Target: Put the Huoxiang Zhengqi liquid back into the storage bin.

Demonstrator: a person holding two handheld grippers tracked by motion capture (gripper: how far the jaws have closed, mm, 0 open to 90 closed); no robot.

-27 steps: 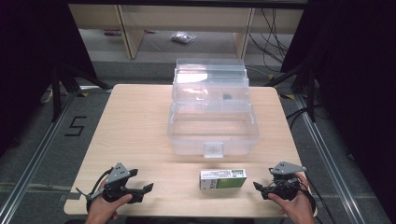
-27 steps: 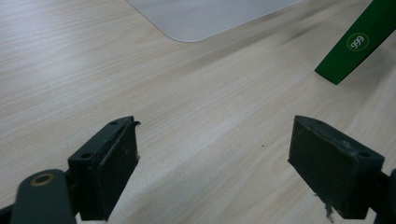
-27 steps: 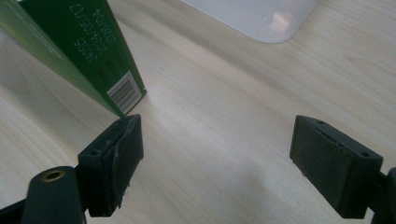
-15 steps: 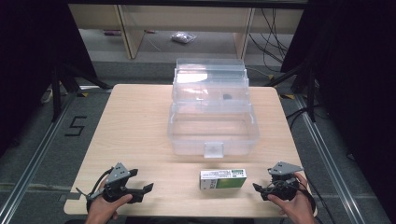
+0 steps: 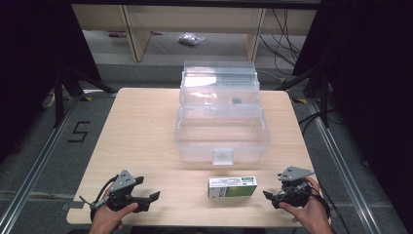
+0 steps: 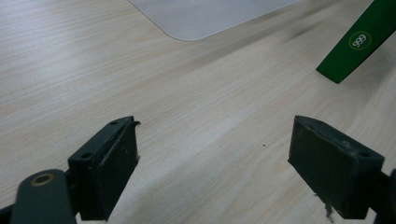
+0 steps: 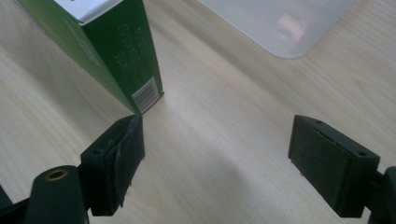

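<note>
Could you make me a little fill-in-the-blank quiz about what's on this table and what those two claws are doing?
1. The green carton lies nearer the ____ claw than the left claw.
2. Both claws have their jaws ____, with nothing held between them.
3. The clear plastic box has its lid ____.
4. The carton rests ____ the clear box, on the wooden table.

Missing words: right; open; open; outside

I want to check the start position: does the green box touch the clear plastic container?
Apart. In the high view, a strip of bare table shows between the green box and the clear plastic container.
</note>
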